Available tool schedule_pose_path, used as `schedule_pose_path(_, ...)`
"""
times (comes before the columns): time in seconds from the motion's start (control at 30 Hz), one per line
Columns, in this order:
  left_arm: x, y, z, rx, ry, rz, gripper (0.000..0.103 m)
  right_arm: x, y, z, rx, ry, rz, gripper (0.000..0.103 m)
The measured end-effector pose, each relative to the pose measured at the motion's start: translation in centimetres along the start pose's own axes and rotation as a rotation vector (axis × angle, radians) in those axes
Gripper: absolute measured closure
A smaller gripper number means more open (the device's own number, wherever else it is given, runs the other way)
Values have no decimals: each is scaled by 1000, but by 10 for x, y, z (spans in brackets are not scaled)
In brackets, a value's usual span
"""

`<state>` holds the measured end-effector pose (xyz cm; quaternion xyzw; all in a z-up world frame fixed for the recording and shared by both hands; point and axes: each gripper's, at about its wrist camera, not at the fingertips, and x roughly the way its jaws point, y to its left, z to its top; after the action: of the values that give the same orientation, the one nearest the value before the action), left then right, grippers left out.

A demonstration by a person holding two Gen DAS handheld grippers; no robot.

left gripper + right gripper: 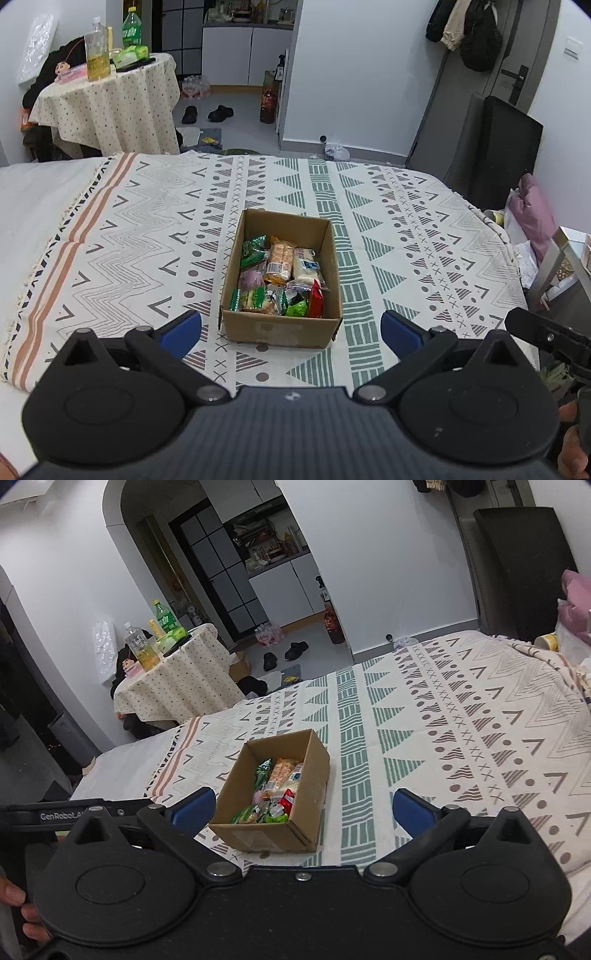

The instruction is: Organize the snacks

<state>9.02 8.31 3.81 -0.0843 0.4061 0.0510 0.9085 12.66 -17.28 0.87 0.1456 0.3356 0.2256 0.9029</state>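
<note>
A small cardboard box (280, 332) (314, 771) sits on a patterned cloth (388, 229) (461, 716) and holds several snack packets (280, 277) (275, 790): green, orange, white and red wrappers. My left gripper (291, 328) hovers just in front of the box, open, with blue pads and nothing between them. My right gripper (303, 806) is also open and empty; the box lies ahead between its fingers, slightly left of centre. The other gripper's black body shows at each view's edge.
A round side table (110, 96) (177, 675) with a dotted cloth carries bottles and green packs at the back left. Slippers (207, 112) lie on the floor beyond. A black panel (506, 155) and pink fabric (535, 210) stand at the right.
</note>
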Motion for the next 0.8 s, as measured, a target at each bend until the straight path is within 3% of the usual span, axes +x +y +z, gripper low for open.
schedule_pose_path(0.37, -40, 8, -15, 26, -47, -1, 0, -40, 6, -6, -29, -37, -32, 0)
schedule_pose_path(0.8, -65, 14, -34, 53, -75, 7, 0, -55, 28, -18, -128, -45, -72, 0)
